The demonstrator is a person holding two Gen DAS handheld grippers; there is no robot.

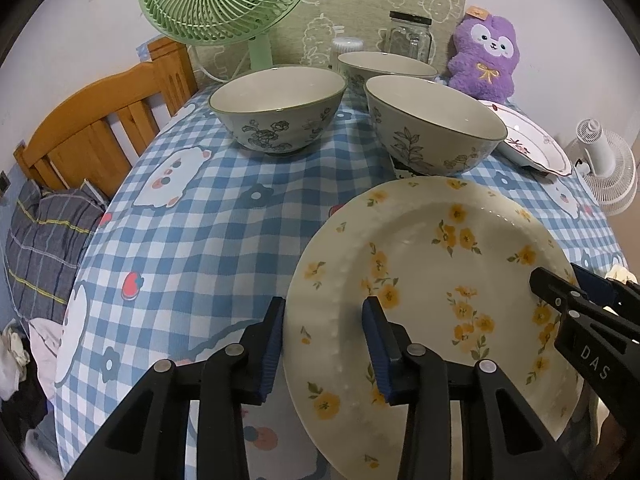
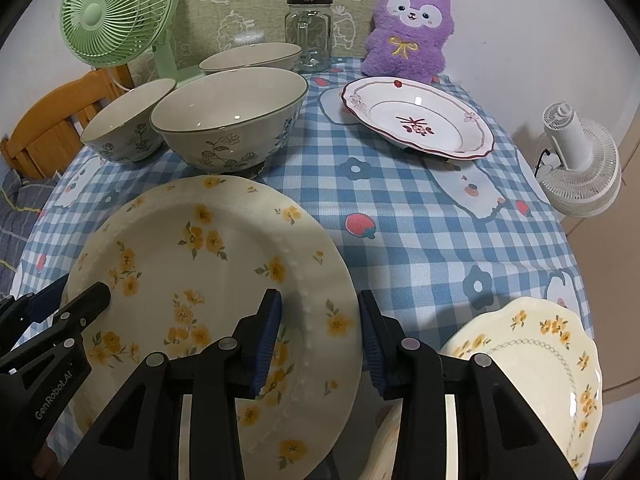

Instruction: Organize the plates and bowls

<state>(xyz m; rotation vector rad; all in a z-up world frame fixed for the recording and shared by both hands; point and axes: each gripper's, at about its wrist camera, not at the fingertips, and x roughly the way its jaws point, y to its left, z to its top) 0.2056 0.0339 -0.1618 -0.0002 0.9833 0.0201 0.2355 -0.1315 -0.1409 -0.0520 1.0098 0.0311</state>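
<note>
Left wrist: left claw [image 1: 324, 344] released, its fingers straddling the near-left rim of the yellow-flower plate [image 1: 432, 304]. Judgement: seat the rim deep before clenching. Three bowls [image 1: 276, 108] ahead, all bare inside.

Right wrist: right claw [image 2: 320, 344] released, straddling the same plate's right rim. Scalloped plate [image 2: 536, 364] just right; red-trimmed plate [image 2: 420, 116] far ahead, bare.

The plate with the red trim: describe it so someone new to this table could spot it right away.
Start at the purple plush toy at the back of the checked tablecloth. Directly in front of it sits the red-trimmed plate, right of the three bowls. Unlike the two cream plates with yellow flowers nearer the fingers, it is white with a scalloped dark-red rim and a red motif at its centre.
</note>
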